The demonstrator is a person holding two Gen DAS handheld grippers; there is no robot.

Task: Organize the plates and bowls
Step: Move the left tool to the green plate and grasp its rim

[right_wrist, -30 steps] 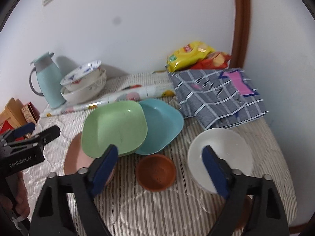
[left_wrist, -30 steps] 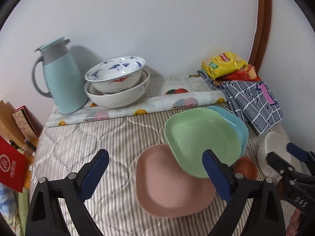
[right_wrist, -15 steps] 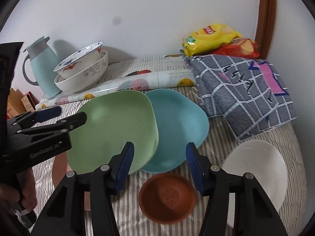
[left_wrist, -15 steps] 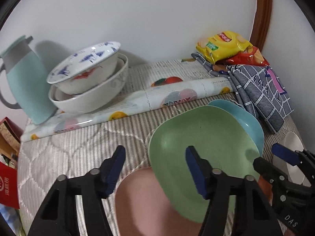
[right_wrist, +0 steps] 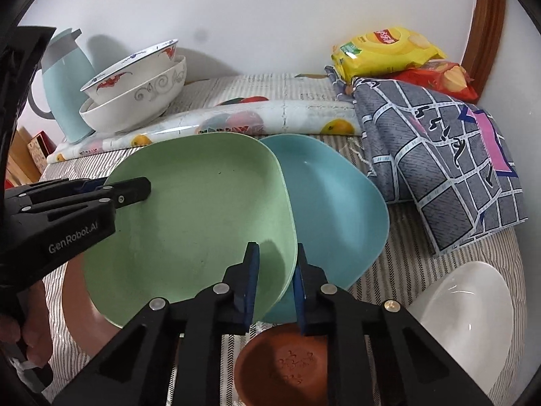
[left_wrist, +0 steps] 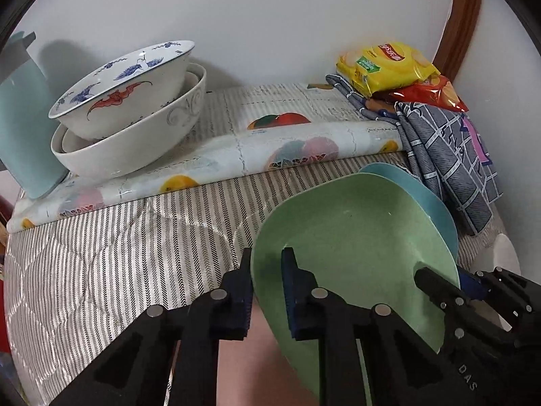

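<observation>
Green plate (right_wrist: 199,223), centre frame: left gripper (left_wrist: 267,291) and right gripper (right_wrist: 275,280) each pinch an opposite rim, presumably to lift it level. It overlaps the blue plate (right_wrist: 334,209) at right, likely awaiting stacking.

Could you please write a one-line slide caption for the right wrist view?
Both grippers, right gripper and left gripper, clamp opposite rims of the green plate, overlapping the blue plate.

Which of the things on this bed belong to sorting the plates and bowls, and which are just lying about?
Job: green plate gripped at opposite edges by left gripper and right gripper; blue plate; pink plate; white plate; brown bowl; stacked china bowls.

Lying about: kettle, snack bags, checked cloth, rolled mat.
</observation>
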